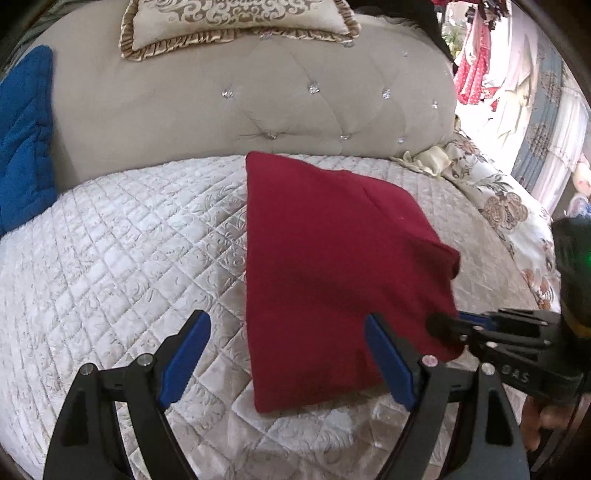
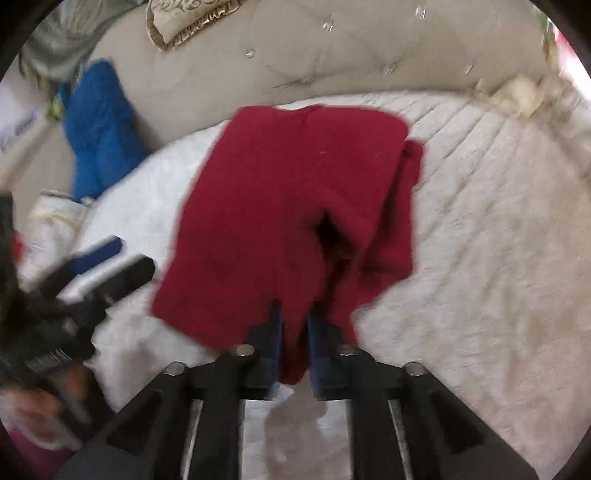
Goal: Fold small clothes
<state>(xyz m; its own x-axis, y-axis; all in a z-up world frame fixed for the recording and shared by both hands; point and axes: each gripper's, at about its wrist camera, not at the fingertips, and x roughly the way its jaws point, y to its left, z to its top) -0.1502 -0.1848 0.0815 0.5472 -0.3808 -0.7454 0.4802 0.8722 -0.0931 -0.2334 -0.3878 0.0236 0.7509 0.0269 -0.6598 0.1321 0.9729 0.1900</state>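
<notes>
A dark red garment (image 1: 332, 258) lies partly folded on the white quilted bed (image 1: 129, 258). My left gripper (image 1: 288, 354) is open and empty, its blue pads astride the garment's near left edge, just above it. My right gripper (image 1: 443, 325) comes in from the right and is shut on the garment's near right corner. In the right wrist view the red garment (image 2: 280, 199) hangs from my right gripper (image 2: 293, 332), pinched between the two pads, with a loose fold bunched at its right side. My left gripper (image 2: 110, 262) shows blurred at the left.
A beige tufted headboard (image 1: 240, 103) stands behind the bed, with a frilled cushion (image 1: 236, 22) on top. A blue quilted item (image 1: 26, 140) lies at the left. A floral bedcover (image 1: 509, 206) runs along the right edge. Curtains and hanging clothes (image 1: 480, 66) stand beyond.
</notes>
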